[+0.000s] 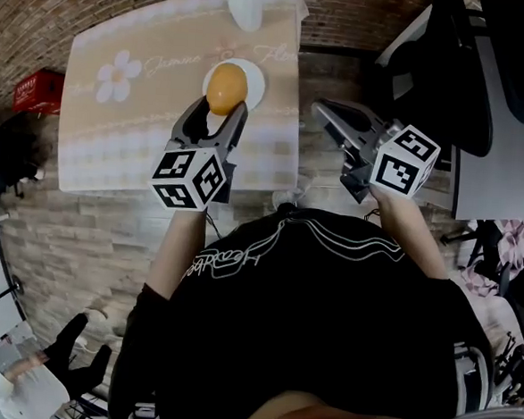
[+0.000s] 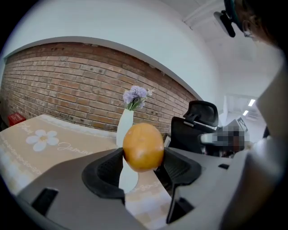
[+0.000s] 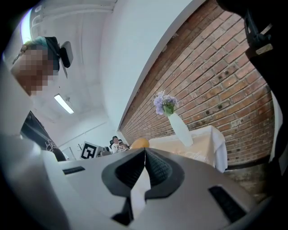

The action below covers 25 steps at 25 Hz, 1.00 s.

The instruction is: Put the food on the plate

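Head view showed the left gripper [image 1: 221, 105] squeezing orange food [image 1: 227, 85] above the plate [image 1: 257, 80]; right gripper [image 1: 321, 107] was pinched together, empty. Lowering and letting go seemed next.

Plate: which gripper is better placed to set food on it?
Left. The left gripper clamps the orange fruit over the white plate; the right gripper is shut, empty, beside the table.
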Each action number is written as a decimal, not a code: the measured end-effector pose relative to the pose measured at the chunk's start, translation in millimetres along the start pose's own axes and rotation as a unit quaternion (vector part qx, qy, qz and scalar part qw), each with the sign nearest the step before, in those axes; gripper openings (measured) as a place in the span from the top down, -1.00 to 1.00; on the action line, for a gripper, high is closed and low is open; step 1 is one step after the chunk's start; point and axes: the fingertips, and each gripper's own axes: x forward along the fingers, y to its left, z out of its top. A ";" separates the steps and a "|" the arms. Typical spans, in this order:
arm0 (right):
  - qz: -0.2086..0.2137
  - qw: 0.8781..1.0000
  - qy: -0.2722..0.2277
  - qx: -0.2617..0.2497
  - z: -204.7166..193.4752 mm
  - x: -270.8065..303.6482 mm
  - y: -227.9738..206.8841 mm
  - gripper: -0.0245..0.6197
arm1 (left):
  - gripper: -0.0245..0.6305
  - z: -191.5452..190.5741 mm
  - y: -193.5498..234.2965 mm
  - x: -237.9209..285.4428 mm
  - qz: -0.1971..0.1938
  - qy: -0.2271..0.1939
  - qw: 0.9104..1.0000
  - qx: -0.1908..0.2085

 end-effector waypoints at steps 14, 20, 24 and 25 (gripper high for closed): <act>-0.019 0.999 0.031 0.032 -26.3 7.6 -53.0 0.93 | 0.07 -56.3 55.8 69.2 0.042 0.066 0.997 -0.008; -0.020 0.998 0.039 0.045 -32.1 12.8 -64.0 0.93 | 0.07 -77.6 74.2 86.3 0.059 0.097 0.994 -0.004; -0.024 0.997 0.041 0.052 -37.2 11.2 -70.3 0.93 | 0.07 -87.3 80.7 95.0 0.063 0.108 0.992 -0.002; -0.027 0.997 0.041 0.054 -38.4 10.1 -71.9 0.93 | 0.07 -89.5 81.3 96.6 0.063 0.111 0.992 -0.001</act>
